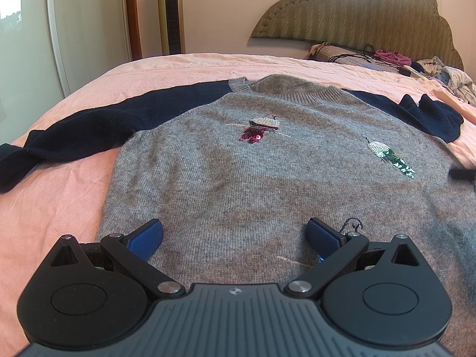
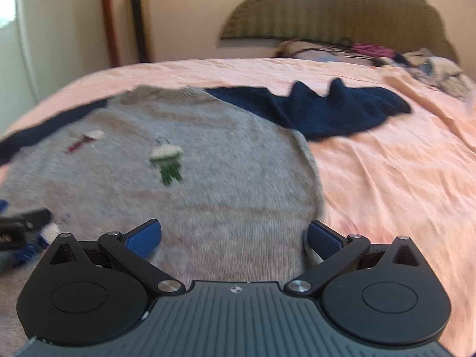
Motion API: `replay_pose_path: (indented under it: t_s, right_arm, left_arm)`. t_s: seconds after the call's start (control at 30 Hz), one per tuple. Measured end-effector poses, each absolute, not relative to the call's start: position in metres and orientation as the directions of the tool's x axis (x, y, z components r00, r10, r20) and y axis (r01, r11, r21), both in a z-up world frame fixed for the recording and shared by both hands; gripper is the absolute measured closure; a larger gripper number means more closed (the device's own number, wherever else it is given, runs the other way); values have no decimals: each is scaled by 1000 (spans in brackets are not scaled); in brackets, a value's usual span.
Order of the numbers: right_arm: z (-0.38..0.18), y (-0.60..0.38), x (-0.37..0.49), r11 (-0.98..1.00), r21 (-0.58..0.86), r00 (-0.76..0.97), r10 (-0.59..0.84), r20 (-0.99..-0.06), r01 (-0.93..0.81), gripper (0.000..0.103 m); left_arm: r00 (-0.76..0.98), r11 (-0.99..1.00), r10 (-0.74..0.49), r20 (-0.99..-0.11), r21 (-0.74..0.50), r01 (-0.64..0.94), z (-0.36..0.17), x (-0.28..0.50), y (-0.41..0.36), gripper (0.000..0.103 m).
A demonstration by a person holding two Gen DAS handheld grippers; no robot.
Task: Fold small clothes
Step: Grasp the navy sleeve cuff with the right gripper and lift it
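**Two low wrist views looking up the bed toward the headboard**

My left wrist camera sits close above the hem end of the sweater (image 1: 267,172), facing along its open blue fingers (image 1: 147,238) toward the headboard (image 1: 372,9) in the upper right of the frame. My right wrist camera looks the same way from farther right, equally low, with the sweater's edge at lower centre and bare pink bedsheet (image 2: 401,178) filling the right side; this view is blurred. Both views share the sweater, its green sequin patch (image 1: 392,157), the headboard and the tower fan (image 1: 172,12) at upper left.
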State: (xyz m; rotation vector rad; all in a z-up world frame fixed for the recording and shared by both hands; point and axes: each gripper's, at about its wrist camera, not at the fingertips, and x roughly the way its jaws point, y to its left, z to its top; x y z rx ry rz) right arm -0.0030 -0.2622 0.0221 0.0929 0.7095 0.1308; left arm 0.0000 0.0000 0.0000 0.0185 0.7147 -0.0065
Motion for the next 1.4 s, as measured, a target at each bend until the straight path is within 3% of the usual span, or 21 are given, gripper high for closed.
replay_pose_path:
  t_s: [0.17, 0.3, 0.4, 0.57, 0.6, 0.7, 0.9, 1.17, 1.4]
  right_arm:
    - [53, -374, 58, 910, 414, 828, 242, -506, -13, 0]
    - [42, -487, 123, 769, 598, 856, 136, -498, 226, 6]
    - [21, -534, 160, 698, 629, 847, 60, -528, 343, 20]
    - [-8, -552, 199, 710, 594, 837, 13, -547, 378, 26]
    - [-10, -552, 203, 722, 585, 840, 12, -543, 368, 32]
    - [-21, -553, 216, 723, 593, 824, 58, -564, 355, 89]
    - [11, -547, 186, 714, 636, 880, 58, -472, 294, 89]
    - [100, -515, 103, 775, 619, 954, 74, -289, 128, 89]
    - [124, -369, 101, 719, 657, 871, 452, -193, -227, 88]
  left_arm:
    - [755, 1000, -2, -655, 13, 13, 0, 0, 0, 0]
    - [755, 1000, -4, -656, 11, 15, 0, 1, 0, 0]
    - [755, 1000, -6, -656, 9, 15, 0, 1, 0, 0]
    - [755, 1000, -7, -656, 8, 16, -2, 2, 0, 0]
    - [755, 1000, -7, -656, 8, 16, -2, 2, 0, 0]
    - [755, 1000, -10, -656, 6, 18, -1, 4, -1, 0]
    - [755, 1000, -13, -655, 2, 19, 0, 3, -1, 0]
    - [757, 1000, -22, -653, -10, 20, 1, 2, 2, 0]
    - [757, 1000, -21, -653, -8, 21, 1, 2, 2, 0]
